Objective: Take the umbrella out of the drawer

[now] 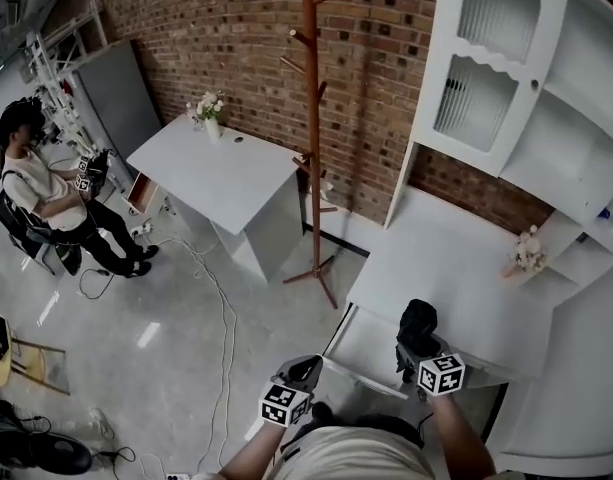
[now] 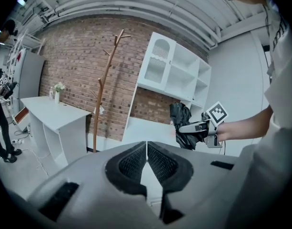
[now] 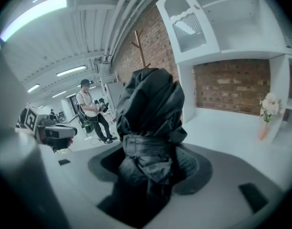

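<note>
While the right hand-held gripper (image 3: 150,173) bites down hard on the folded black umbrella (image 3: 149,104), you can see its jaws pinching the bundle just below the strap. The dark fabric bunches up above them. From the head view, that umbrella stands upright in the grip over the right end of the open white drawer (image 1: 364,353). It's right at the front edge of the white counter (image 1: 436,258), raised and out in the open air.

Over on the other side, the left hand-held gripper (image 2: 146,155) is clenched on nothing at all, its ribbed pads (image 2: 131,163) meeting tip to tip. It hangs near the drawer's left front corner, apart from the umbrella, and its own camera looks across at the right one holding the black bundle up.

Round the scene now. A tall wooden coat stand (image 1: 313,118) sits against the brick wall (image 1: 216,28), just left of the counter. A white shelf cabinet (image 1: 506,78) rises over the counter's back, and a small vase of pale flowers (image 1: 529,253) stands at its right side. Further left is a white table (image 1: 221,173), and another person (image 1: 46,203) stands well off on the floor.
</note>
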A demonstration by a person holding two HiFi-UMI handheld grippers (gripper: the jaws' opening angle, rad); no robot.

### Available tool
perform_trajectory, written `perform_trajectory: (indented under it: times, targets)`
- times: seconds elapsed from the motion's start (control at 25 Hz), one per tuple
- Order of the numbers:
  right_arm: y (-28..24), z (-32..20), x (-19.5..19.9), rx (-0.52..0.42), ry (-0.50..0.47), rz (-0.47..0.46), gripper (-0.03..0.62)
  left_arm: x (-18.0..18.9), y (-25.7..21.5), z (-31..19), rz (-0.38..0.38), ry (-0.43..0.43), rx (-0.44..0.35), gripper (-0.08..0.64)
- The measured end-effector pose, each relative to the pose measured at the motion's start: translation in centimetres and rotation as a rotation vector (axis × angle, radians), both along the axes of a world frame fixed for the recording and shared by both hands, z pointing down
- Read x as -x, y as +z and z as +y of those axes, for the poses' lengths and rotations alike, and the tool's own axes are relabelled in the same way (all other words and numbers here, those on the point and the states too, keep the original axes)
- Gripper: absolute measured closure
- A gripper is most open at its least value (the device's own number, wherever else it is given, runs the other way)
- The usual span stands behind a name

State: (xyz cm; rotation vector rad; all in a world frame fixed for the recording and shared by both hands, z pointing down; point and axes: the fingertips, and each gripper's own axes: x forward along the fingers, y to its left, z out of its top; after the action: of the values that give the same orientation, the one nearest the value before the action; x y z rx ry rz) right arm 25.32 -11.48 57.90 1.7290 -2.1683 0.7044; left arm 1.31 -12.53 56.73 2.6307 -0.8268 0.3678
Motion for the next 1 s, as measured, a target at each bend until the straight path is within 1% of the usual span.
perform_trajectory:
  times: [0.2,0.48,0.72,1.0]
  targets:
    - [-2.3,2.1,-3.1,-0.065,0.038,-0.019,0.318,-3.9,-1.7,0.2,0.024,0.032,-0.027,0.531]
    - [-4.9,5.4,-6.8,-0.124,0.057,-0.042,0.318,-8.7,-3.2,1.3,0.029,0.026,-0.049,0.531]
    - [-6.9,9.8,-8.4,-0.168,0.057,-0.052,0.318,-10.2,-4.9,4.7,0.057,0.006,-0.056,0.531]
    - [-7.5,14.2,-10.3,-0.184,0.051,-0.066,0.318,-11.1,-5.5,8.6,0.071,-0.031,-0.051,0.531]
